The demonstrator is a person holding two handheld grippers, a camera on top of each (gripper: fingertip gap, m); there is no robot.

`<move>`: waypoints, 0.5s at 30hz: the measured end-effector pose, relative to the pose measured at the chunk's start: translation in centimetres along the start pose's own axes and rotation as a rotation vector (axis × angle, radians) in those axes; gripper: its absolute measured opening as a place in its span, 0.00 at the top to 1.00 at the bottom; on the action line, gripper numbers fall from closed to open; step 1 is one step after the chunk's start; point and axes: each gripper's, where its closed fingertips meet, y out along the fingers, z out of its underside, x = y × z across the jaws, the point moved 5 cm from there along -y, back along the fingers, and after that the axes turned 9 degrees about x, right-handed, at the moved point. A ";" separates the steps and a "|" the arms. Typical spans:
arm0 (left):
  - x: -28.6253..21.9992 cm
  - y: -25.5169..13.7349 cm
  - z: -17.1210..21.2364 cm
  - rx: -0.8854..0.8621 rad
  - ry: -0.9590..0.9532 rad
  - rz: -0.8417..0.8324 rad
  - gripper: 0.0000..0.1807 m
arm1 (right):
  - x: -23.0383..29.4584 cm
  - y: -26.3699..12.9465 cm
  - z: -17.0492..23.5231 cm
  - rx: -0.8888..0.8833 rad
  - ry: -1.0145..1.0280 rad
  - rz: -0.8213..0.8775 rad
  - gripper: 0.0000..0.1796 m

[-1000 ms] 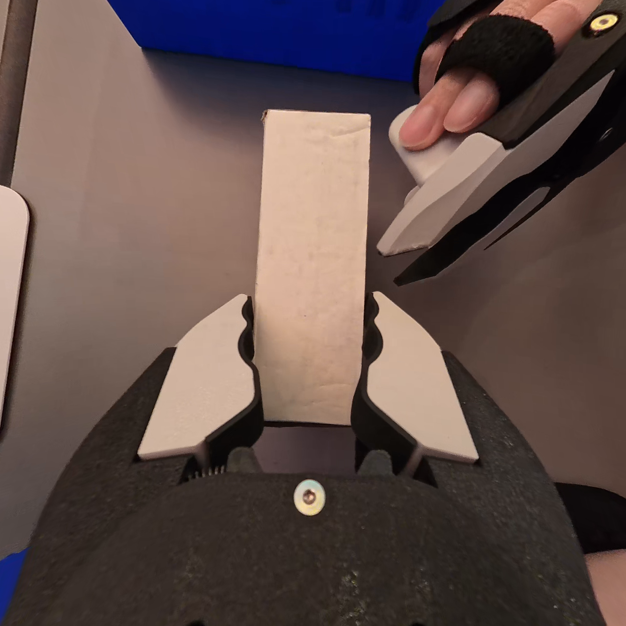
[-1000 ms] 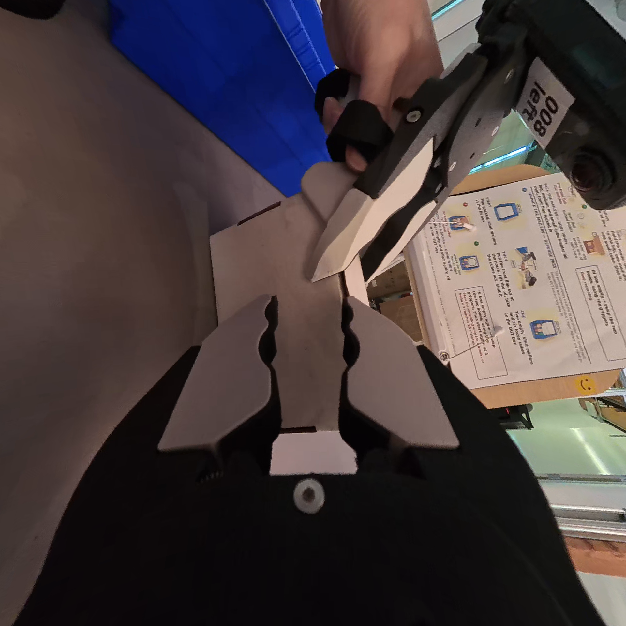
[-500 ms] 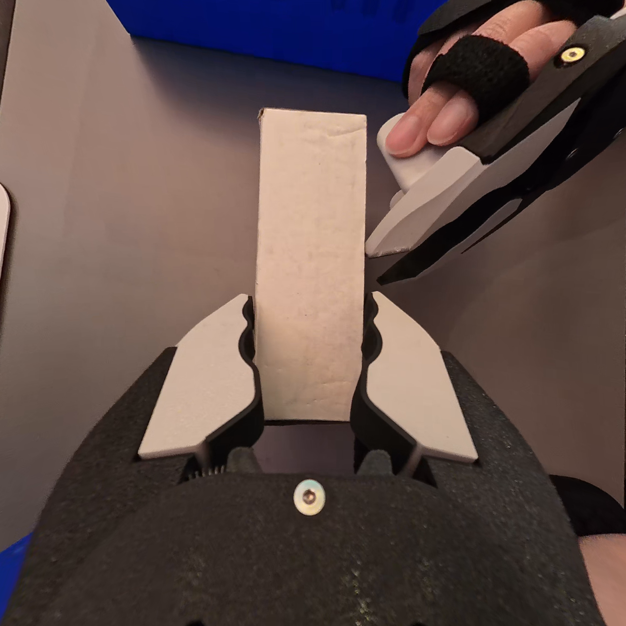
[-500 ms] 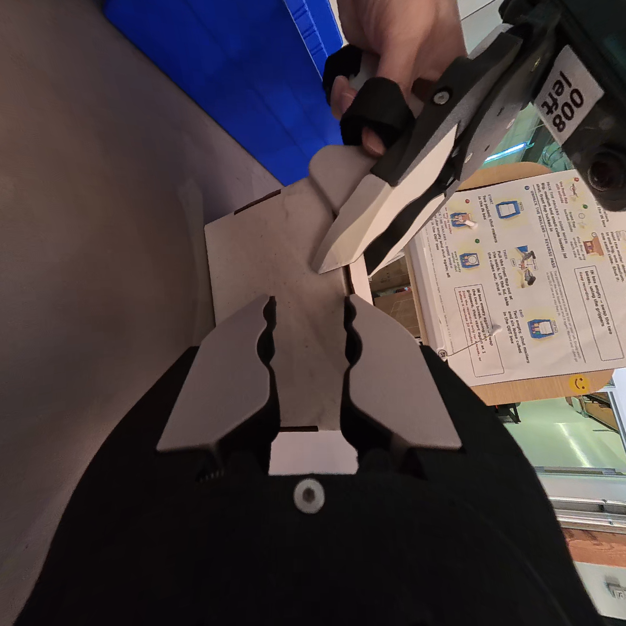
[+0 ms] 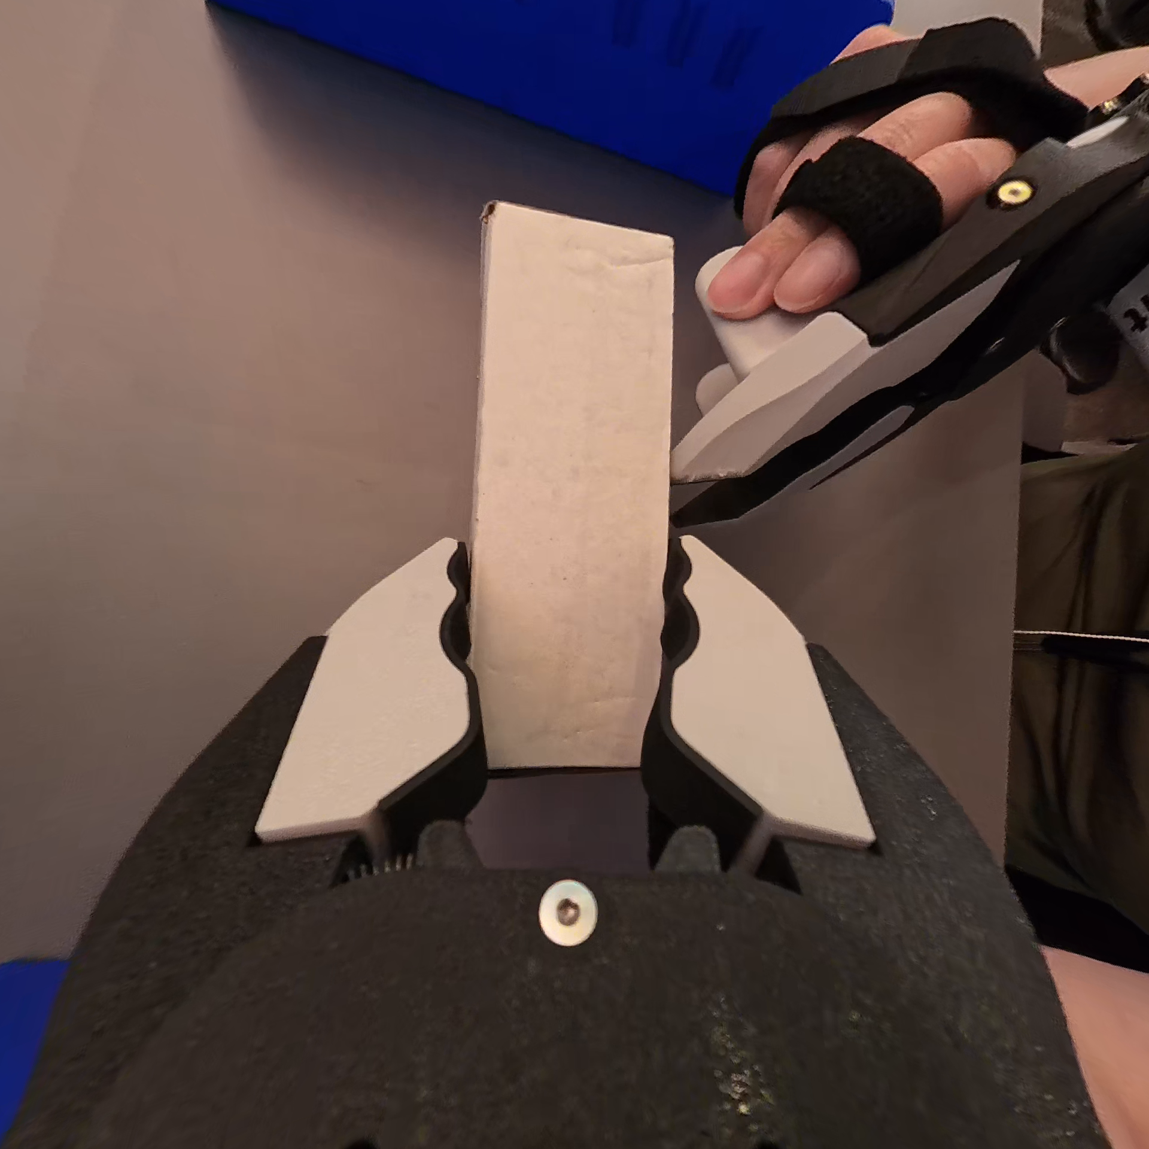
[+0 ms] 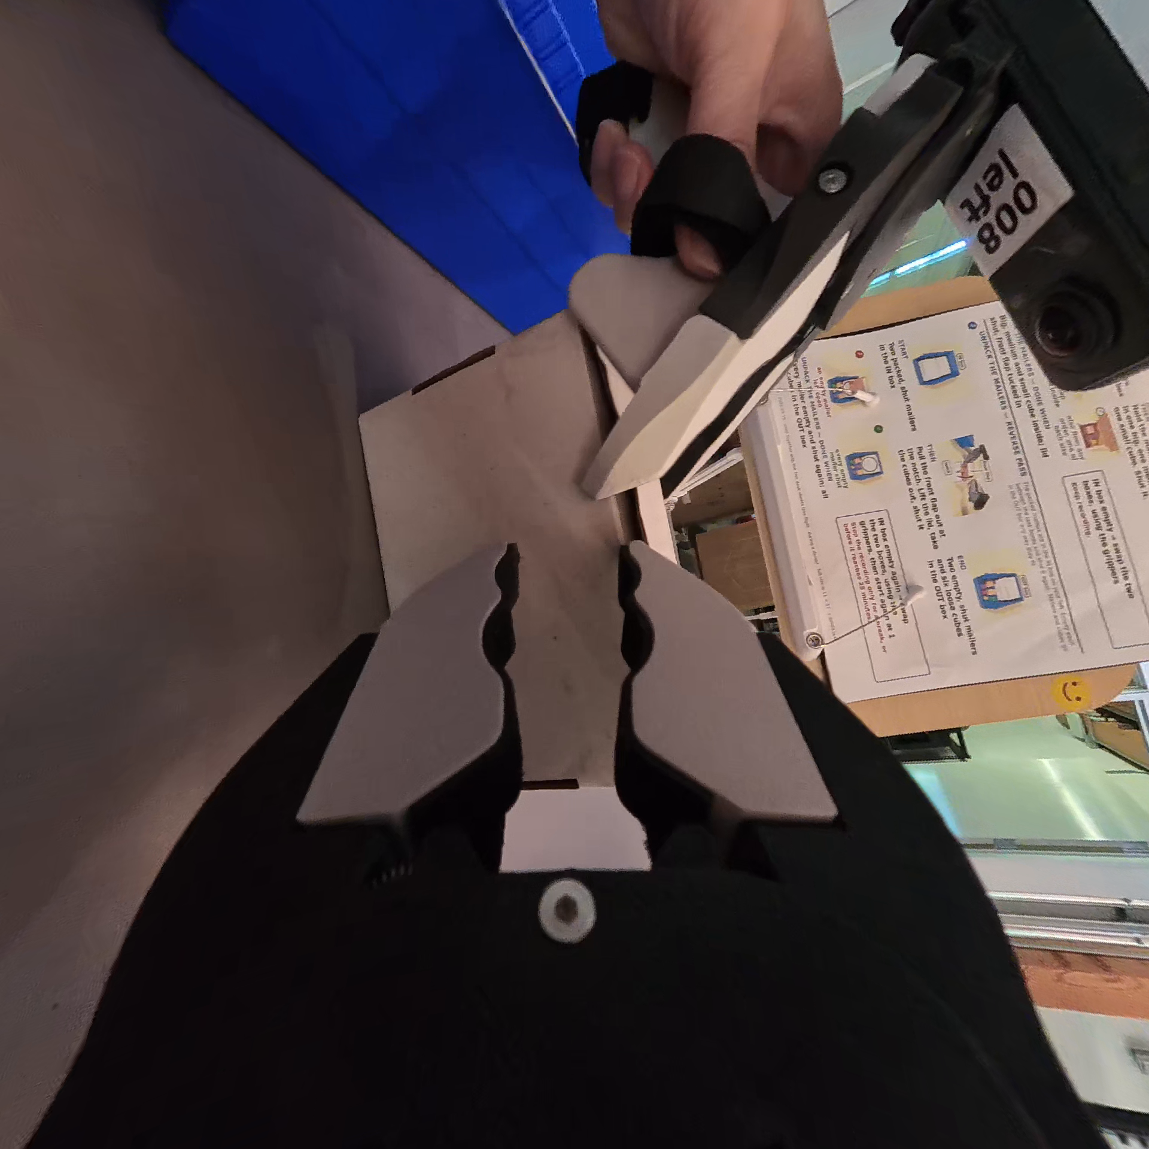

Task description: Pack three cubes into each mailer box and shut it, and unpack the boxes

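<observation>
Grey table [image 5: 217, 404] fills most of both views, with a blue bin [image 5: 559, 68] along its far edge; the right wrist view tilts sideways and also catches an instruction sheet [image 6: 932, 497] on a wooden board, workshop space behind it.

White mailer box [image 5: 572, 485] stands on the table, narrow face toward the left wrist camera, broad panel [image 6: 497, 466] toward the right wrist camera. Appears shut; a rounded flap tab [image 6: 628, 298] sticks out at its far end in the right view.

Left gripper [image 5: 569, 547]: jaws spread to the box's width, closed on the narrow sides of the box, pads touching both faces. Seen from the right view it [image 6: 628, 491] comes in from the upper right, tips at the box edge, a person's hand [image 6: 715, 93] on its handle with a black strap over a finger.

Right gripper [image 6: 566, 550]: jaws partly open, the box panel runs between them; contact with the pads cannot be told from this view. In the left view it [image 5: 681, 491] enters from the right, tips at the right edge of the box, looking nearly closed there, so whether it grips anything I cannot tell. Hand [image 5: 827, 224] with black straps holds it.

No cubes visible.
</observation>
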 end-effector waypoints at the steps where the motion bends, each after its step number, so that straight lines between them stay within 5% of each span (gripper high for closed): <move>1: 0.0 0.0 0.0 -0.001 -0.009 0.010 0.67 | 0.0 0.0 0.0 0.004 -0.015 0.006 0.82; 15: 0.0 -0.5 0.3 -0.025 -0.044 0.068 0.63 | 0.2 0.3 -0.1 0.049 -0.054 0.050 0.82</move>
